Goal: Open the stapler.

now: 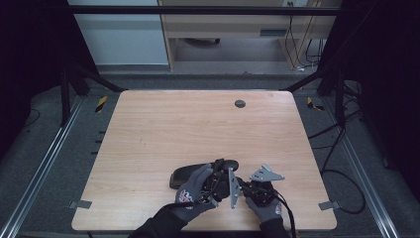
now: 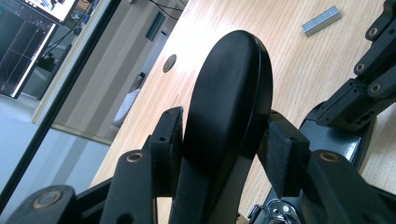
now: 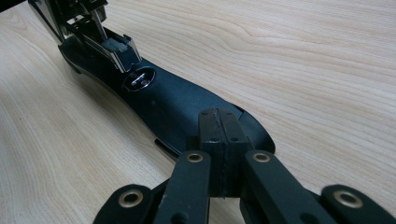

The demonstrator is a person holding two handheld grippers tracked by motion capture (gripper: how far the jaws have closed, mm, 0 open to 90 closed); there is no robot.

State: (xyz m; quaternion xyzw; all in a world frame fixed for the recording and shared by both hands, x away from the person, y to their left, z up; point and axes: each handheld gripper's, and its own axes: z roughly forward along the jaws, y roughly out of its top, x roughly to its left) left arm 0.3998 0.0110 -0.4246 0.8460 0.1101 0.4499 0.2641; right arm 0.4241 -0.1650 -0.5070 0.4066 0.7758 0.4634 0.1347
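Note:
A black stapler (image 1: 185, 174) lies opened near the table's front edge. In the left gripper view its rounded black top cover (image 2: 229, 93) stands up between my jaws. My left gripper (image 2: 224, 135) is shut on that cover, one pad (image 2: 168, 140) pressing on each side. My right gripper (image 3: 219, 140) is shut with its pads together and nothing between them. Its tips rest on the end of the stapler's flat base (image 3: 177, 102). The metal staple magazine (image 3: 100, 39) rises at the base's far end. From above, the left gripper (image 1: 220, 171) and right gripper (image 1: 243, 182) sit close together, held by gloved hands.
A short strip of staples (image 2: 321, 21) lies on the wooden table (image 1: 198, 129) beyond the stapler. A round cable hole (image 1: 239, 103) sits near the table's far edge. Metal rails and cables run along the floor on both sides.

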